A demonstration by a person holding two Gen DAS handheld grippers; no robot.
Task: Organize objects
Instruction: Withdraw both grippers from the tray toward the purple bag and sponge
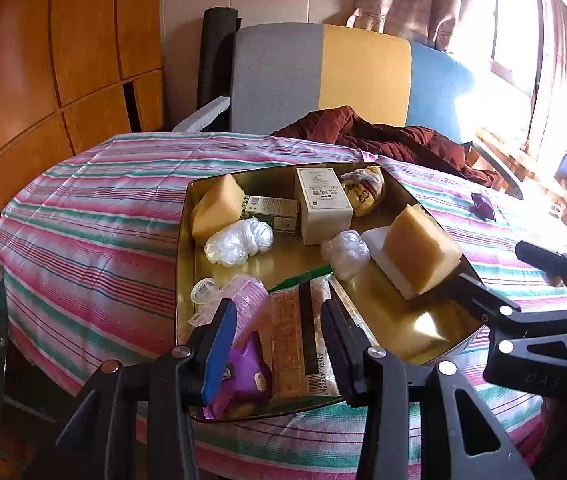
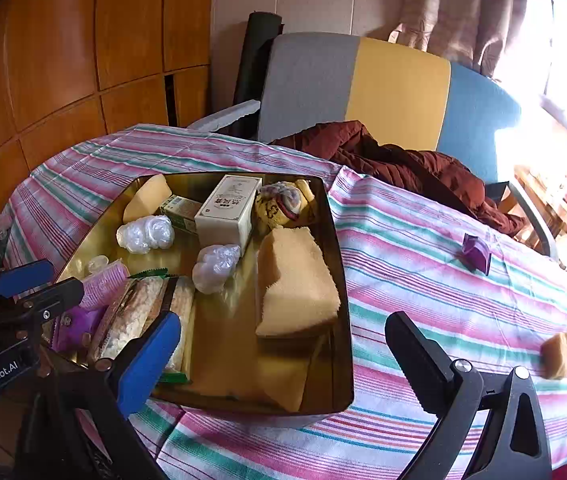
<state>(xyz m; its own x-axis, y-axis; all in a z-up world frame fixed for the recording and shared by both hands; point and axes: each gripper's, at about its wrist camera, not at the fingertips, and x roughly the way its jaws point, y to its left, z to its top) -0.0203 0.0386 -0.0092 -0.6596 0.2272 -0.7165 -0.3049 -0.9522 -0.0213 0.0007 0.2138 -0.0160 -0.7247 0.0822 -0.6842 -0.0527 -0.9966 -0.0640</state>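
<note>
A gold tray crammed with sponges and boxes fills the frame's centre; the right gripper gapes wide below.

A round table stood under a cloth striped in pink, green and white. Directly on the cloth sat a gold tray, shallow-walled and mirror-bright, toward the side nearer the wooden wall panels. Well apart from it, out on the bare stripes, lay a small purple packet, and nearer the table's edge a little yellow sponge piece on its own. At the far side a dark red garment was heaped, its folds spilling onto the cloth from the chair behind.
</note>
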